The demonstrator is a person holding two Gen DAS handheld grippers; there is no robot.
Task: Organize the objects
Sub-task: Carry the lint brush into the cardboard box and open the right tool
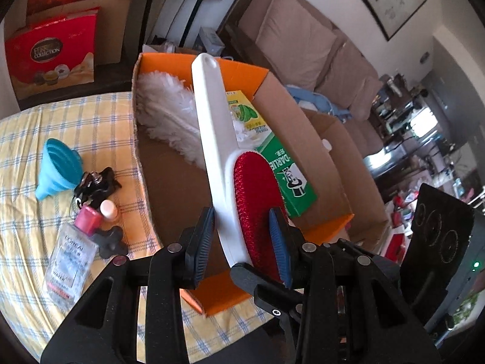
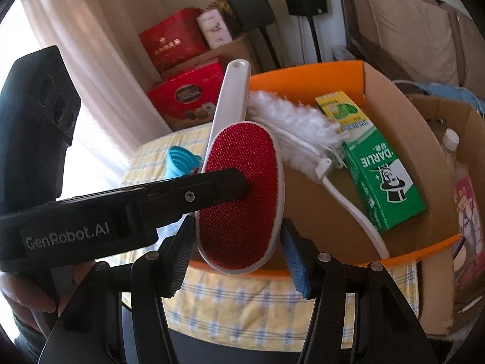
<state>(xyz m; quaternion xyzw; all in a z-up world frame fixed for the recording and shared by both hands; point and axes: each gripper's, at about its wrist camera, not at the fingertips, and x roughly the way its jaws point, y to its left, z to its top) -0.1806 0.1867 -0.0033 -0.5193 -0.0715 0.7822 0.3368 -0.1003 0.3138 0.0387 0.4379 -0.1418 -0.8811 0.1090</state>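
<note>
Trouble could come if either grip slips, since both the left gripper [image 1: 242,236] and right gripper [image 2: 235,250] have fingers clamped on the white-handled, red-padded lint brush [image 1: 236,163] at centre frame above the orange-rimmed cardboard box [image 1: 306,127], tipping it onto the bench.

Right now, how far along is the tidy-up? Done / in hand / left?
Done: the white duster, green Darlie box and a yellow-green packet already lie in the orange-rimmed cardboard box.
In hand: both the left gripper and right gripper are shut on the lint brush, held over the box.
Left: blue funnel, L'Oreal bottle, small capped bottle and black items sit on the checked cloth.
</note>
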